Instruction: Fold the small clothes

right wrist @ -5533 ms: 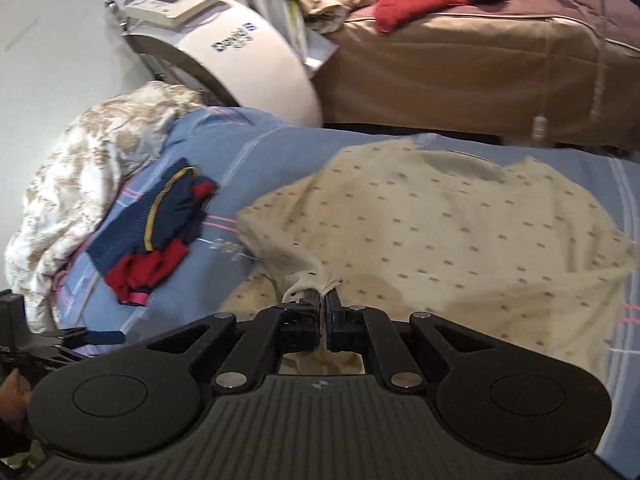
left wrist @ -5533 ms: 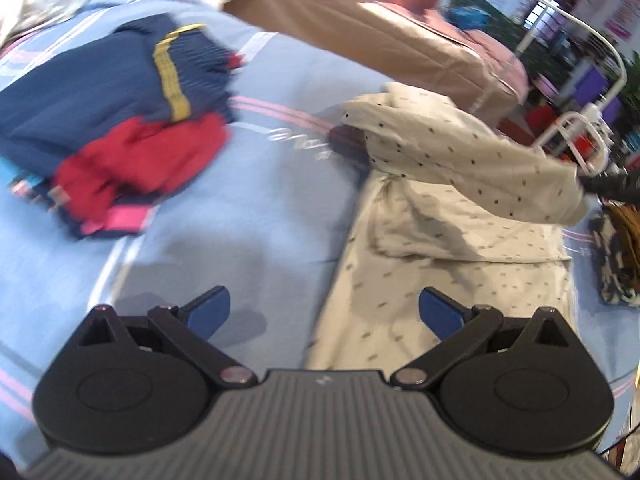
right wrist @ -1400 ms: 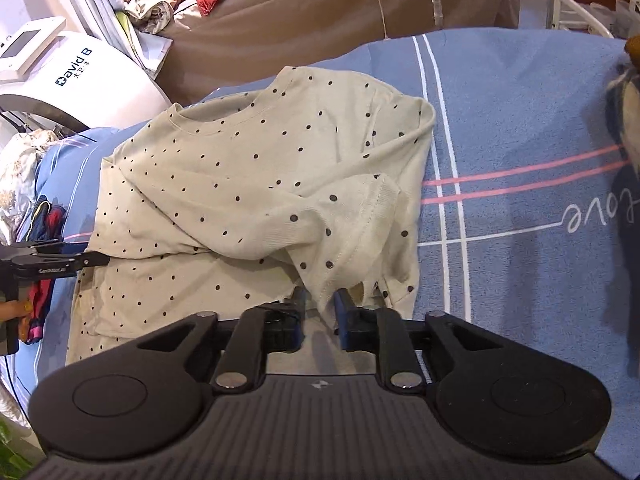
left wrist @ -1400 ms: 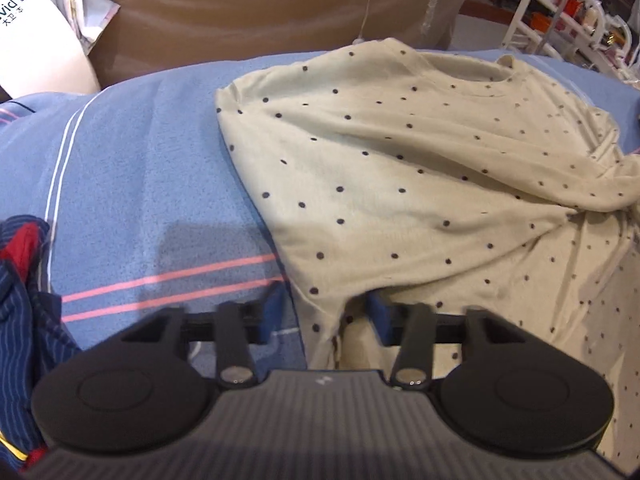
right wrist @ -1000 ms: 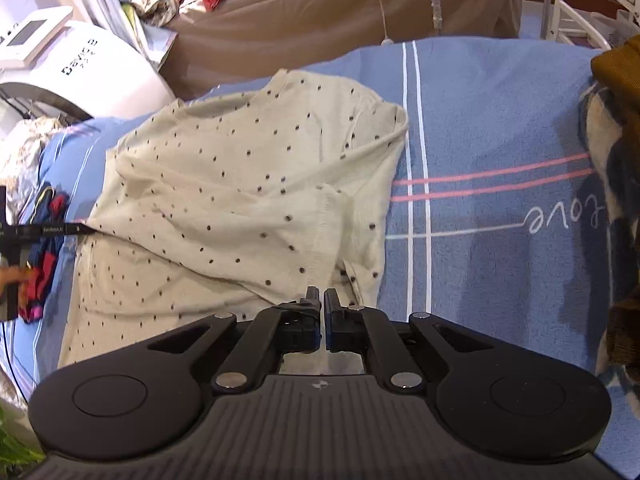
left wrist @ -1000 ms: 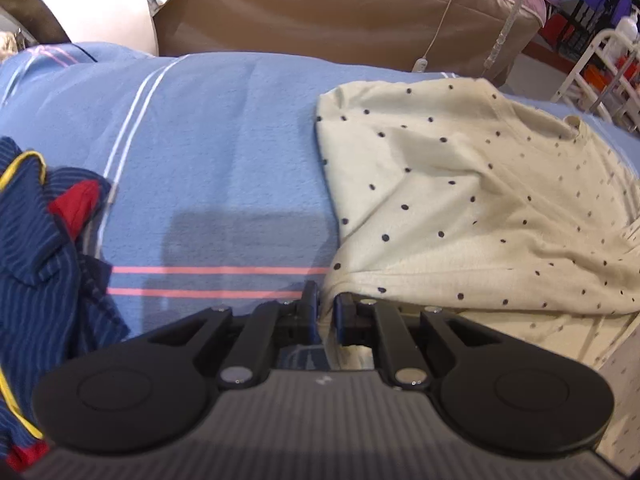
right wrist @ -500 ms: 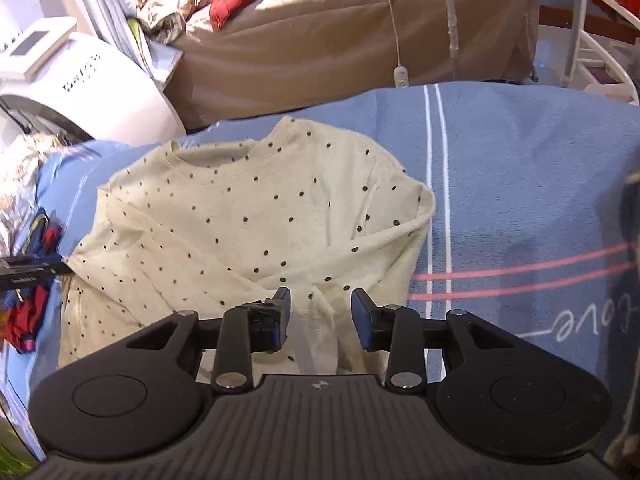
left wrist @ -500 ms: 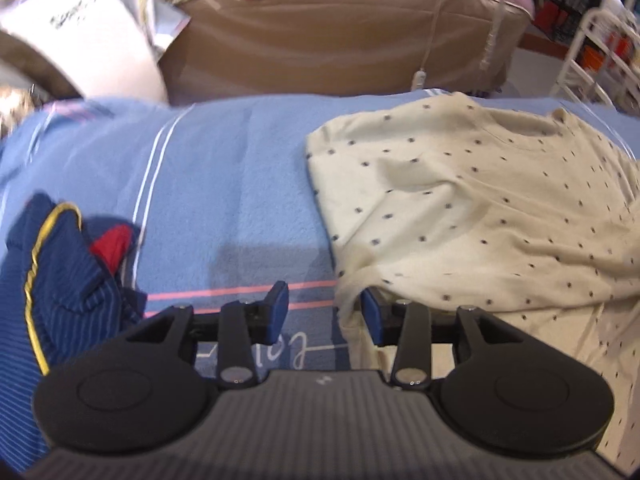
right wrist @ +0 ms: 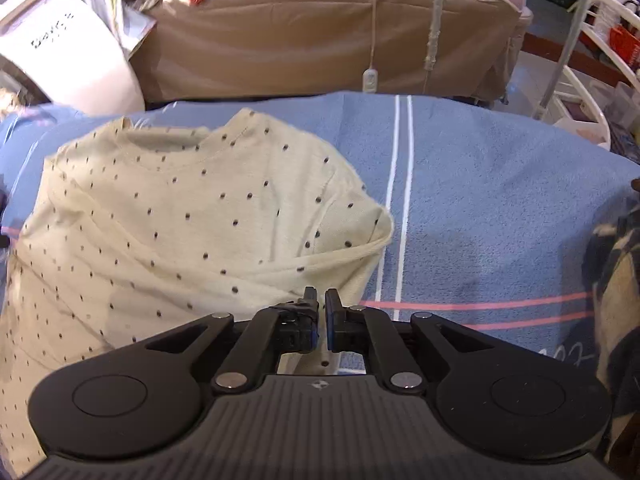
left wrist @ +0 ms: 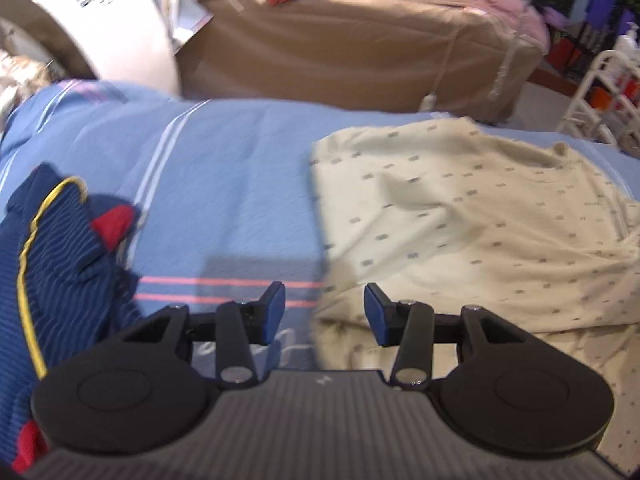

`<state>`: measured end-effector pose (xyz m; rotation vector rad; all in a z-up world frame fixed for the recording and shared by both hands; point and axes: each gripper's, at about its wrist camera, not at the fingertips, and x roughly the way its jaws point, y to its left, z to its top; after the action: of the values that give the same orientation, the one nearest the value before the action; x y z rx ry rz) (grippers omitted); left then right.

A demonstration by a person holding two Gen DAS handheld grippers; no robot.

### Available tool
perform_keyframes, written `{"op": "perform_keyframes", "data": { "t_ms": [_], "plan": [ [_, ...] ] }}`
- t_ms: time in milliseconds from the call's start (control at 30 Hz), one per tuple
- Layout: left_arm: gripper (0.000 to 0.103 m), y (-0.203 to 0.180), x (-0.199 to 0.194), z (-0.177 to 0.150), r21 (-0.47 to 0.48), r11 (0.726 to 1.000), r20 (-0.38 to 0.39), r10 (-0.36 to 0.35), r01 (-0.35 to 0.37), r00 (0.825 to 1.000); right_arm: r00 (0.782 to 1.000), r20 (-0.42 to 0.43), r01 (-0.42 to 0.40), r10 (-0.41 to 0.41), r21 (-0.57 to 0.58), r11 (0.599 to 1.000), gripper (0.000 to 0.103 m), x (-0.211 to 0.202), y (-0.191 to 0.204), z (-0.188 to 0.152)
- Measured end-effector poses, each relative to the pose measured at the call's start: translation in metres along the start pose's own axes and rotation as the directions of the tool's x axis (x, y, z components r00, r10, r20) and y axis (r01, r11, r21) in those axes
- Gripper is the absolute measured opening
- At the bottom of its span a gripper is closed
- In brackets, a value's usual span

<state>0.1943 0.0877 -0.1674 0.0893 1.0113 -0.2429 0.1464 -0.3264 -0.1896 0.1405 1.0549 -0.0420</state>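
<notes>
Cream dotted shirt [right wrist: 192, 220] lies on the blue bed [right wrist: 480, 208], sleeves folded inward. Left hand-held gripper [left wrist: 320, 312] gapes apart over the shirt's edge. Right hand-held gripper [right wrist: 321, 304] pressed together, apparently holding nothing. Navy garment [left wrist: 52, 260] lies left.

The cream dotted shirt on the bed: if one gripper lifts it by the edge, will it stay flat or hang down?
The cream dotted shirt would probably sag and drape; it already lies in soft wrinkles and folded layers on the blue bedsheet. It looks thin, so likely light. The layers may slide apart when lifted.

Black ribbed bodies, round hubs, silver screws, blue-padded jaws.
</notes>
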Motion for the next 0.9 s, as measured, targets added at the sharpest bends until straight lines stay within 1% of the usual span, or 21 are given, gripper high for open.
{"op": "perform_keyframes", "data": {
  "t_ms": [67, 100, 133, 200, 233, 333, 400, 433, 467, 567, 600, 633, 667, 700, 733, 767, 800, 833, 867, 900],
  "plan": [
    [0.044, -0.016, -0.003, 0.004, 0.044, 0.999, 0.036, -0.012, 0.011, 0.999, 0.996, 0.091, -0.005, 0.003, 0.012, 1.000, 0.030, -0.017, 0.003, 0.001],
    [0.045, -0.023, -0.004, 0.006, 0.050, 0.998, 0.061, -0.032, 0.029, 0.998, 0.992, 0.120, -0.025, 0.026, -0.012, 1.000, 0.030, -0.024, 0.009, 0.002],
    [0.051, -0.029, -0.002, 0.008, 0.050, 0.997, 0.067, -0.064, 0.061, 0.996, 0.991, 0.125, -0.053, 0.056, -0.035, 0.998, 0.030, -0.026, 0.014, 0.001],
    [0.052, -0.042, 0.013, 0.011, 0.072, 0.994, 0.028, -0.085, 0.083, 0.996, 0.985, 0.094, -0.137, 0.144, -0.072, 0.988, 0.029, -0.023, 0.026, -0.001],
    [0.052, -0.047, 0.021, 0.011, 0.088, 0.992, 0.013, -0.087, 0.086, 0.996, 0.985, 0.069, -0.153, 0.159, -0.087, 0.984, 0.029, -0.017, 0.032, -0.003],
    [0.052, -0.053, 0.049, 0.007, 0.100, 0.993, -0.070, -0.055, 0.062, 0.996, 0.995, 0.011, -0.100, 0.102, -0.144, 0.984, 0.029, 0.002, 0.043, -0.014],
    [0.052, -0.049, 0.060, 0.003, 0.103, 0.994, -0.099, -0.033, 0.043, 0.995, 0.999, -0.032, -0.049, 0.044, -0.155, 0.987, 0.031, 0.015, 0.042, -0.020],
    [0.055, -0.048, 0.061, 0.003, 0.104, 0.994, -0.093, -0.034, 0.044, 0.995, 0.998, -0.044, -0.042, 0.036, -0.152, 0.988, 0.031, 0.021, 0.039, -0.022],
    [0.060, -0.047, 0.062, 0.002, 0.111, 0.993, -0.090, -0.030, 0.040, 0.996, 0.998, -0.046, -0.045, 0.039, -0.144, 0.989, 0.030, 0.023, 0.037, -0.023],
    [0.065, -0.046, 0.062, 0.003, 0.133, 0.990, -0.102, -0.030, 0.043, 0.994, 0.998, -0.046, -0.041, 0.036, -0.117, 0.992, 0.031, 0.025, 0.036, -0.022],
    [0.066, -0.046, 0.061, 0.003, 0.134, 0.990, -0.107, -0.035, 0.050, 0.994, 0.999, -0.039, -0.040, 0.036, -0.111, 0.993, 0.033, 0.022, 0.037, -0.022],
    [0.070, -0.045, 0.057, 0.003, 0.134, 0.989, -0.110, -0.041, 0.056, 0.993, 0.999, -0.015, -0.044, 0.043, -0.104, 0.994, 0.035, 0.015, 0.038, -0.021],
    [0.074, -0.044, 0.052, 0.003, 0.135, 0.989, -0.106, -0.042, 0.056, 0.993, 0.999, 0.017, -0.050, 0.052, -0.097, 0.994, 0.042, 0.005, 0.038, -0.022],
    [0.076, -0.042, 0.043, 0.001, 0.141, 0.988, -0.094, -0.043, 0.056, 0.995, 0.997, 0.051, -0.056, 0.061, -0.091, 0.994, 0.058, -0.008, 0.037, -0.024],
    [0.083, -0.039, 0.033, -0.002, 0.149, 0.987, -0.077, -0.049, 0.060, 0.996, 0.995, 0.072, -0.059, 0.065, -0.085, 0.995, 0.072, -0.019, 0.037, -0.026],
    [0.091, -0.035, 0.021, -0.006, 0.154, 0.986, -0.059, -0.058, 0.067, 0.997, 0.993, 0.094, -0.061, 0.068, -0.076, 0.995, 0.094, -0.034, 0.037, -0.032],
    [0.094, -0.029, 0.010, -0.012, 0.155, 0.985, -0.044, -0.071, 0.077, 0.997, 0.990, 0.117, -0.068, 0.075, -0.064, 0.996, 0.103, -0.048, 0.036, -0.038],
    [0.096, -0.022, -0.004, -0.020, 0.151, 0.984, -0.031, -0.090, 0.094, 0.995, 0.987, 0.134, -0.080, 0.086, -0.052, 0.995, 0.103, -0.062, 0.035, -0.047],
    [0.096, -0.013, -0.016, -0.030, 0.143, 0.984, -0.026, -0.107, 0.110, 0.994, 0.985, 0.141, -0.091, 0.096, -0.042, 0.995, 0.103, -0.073, 0.035, -0.058],
    [0.096, -0.004, -0.029, -0.041, 0.132, 0.984, -0.029, -0.115, 0.118, 0.993, 0.986, 0.131, -0.098, 0.101, -0.029, 0.995, 0.103, -0.084, 0.035, -0.071]
  ]
}}
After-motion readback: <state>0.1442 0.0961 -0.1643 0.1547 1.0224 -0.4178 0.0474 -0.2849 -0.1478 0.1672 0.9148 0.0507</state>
